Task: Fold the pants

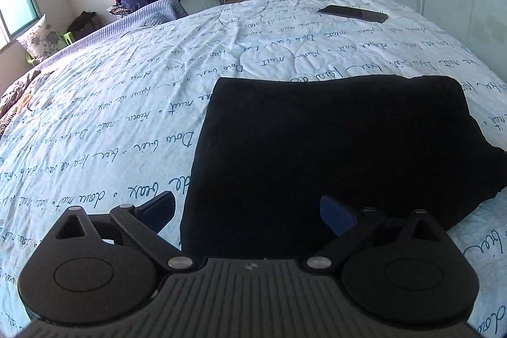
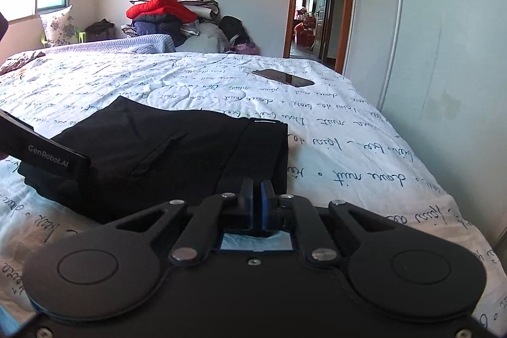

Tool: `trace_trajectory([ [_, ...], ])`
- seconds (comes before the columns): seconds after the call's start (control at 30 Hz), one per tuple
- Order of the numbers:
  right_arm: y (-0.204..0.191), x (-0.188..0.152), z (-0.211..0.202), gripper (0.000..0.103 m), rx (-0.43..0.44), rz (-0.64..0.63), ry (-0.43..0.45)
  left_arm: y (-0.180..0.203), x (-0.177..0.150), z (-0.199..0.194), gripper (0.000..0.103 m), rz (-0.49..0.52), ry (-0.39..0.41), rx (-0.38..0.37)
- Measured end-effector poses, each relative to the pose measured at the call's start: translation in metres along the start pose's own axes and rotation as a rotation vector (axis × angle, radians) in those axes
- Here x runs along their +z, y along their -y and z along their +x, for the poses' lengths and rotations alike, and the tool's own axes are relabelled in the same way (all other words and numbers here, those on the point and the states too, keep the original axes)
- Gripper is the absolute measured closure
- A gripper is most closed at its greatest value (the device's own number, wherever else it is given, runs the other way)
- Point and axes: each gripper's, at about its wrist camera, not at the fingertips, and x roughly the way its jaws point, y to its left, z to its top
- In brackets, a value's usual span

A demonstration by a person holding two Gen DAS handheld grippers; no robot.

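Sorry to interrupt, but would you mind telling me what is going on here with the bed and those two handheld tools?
A person is folding a pair of black fabric pants on the white quilt printed with blue script. The pants already lie in a compact folded rectangle. The left claw is open, its fingers spread at the near edge of the pants and gripping nothing. The right claw is shut at the pants' near edge; whether it pinches fabric cannot be told. A black smartphone lies farther back on the quilt.
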Motion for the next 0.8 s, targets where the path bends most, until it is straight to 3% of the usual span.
trace_trajectory([
  [0.17,-0.001,0.000,0.002,0.102,-0.022,-0.027,-0.007,0.003,0.000,0.002,0.001,0.009,0.007,0.007],
  [0.27,-0.003,-0.006,0.011,0.103,-0.054,-0.059,-0.058,0.005,-0.001,0.003,0.001,0.012,0.007,0.013],
  [0.43,0.004,-0.003,-0.004,0.101,-0.055,0.031,-0.004,0.006,-0.002,0.004,0.000,0.015,0.009,0.017],
  [0.6,-0.009,0.001,-0.004,0.101,-0.024,-0.028,0.005,0.005,-0.001,0.005,0.000,0.005,0.005,0.016],
  [0.7,0.001,0.006,-0.001,0.100,-0.014,0.006,0.009,0.004,-0.001,0.003,0.001,0.010,0.008,0.011],
  [0.77,0.018,0.010,0.000,0.082,0.003,0.072,0.019,0.002,0.000,0.000,0.002,0.010,0.018,0.003],
  [0.8,0.027,0.012,0.003,0.077,0.016,0.101,0.019,0.001,0.001,-0.003,0.002,0.011,0.027,-0.005],
])
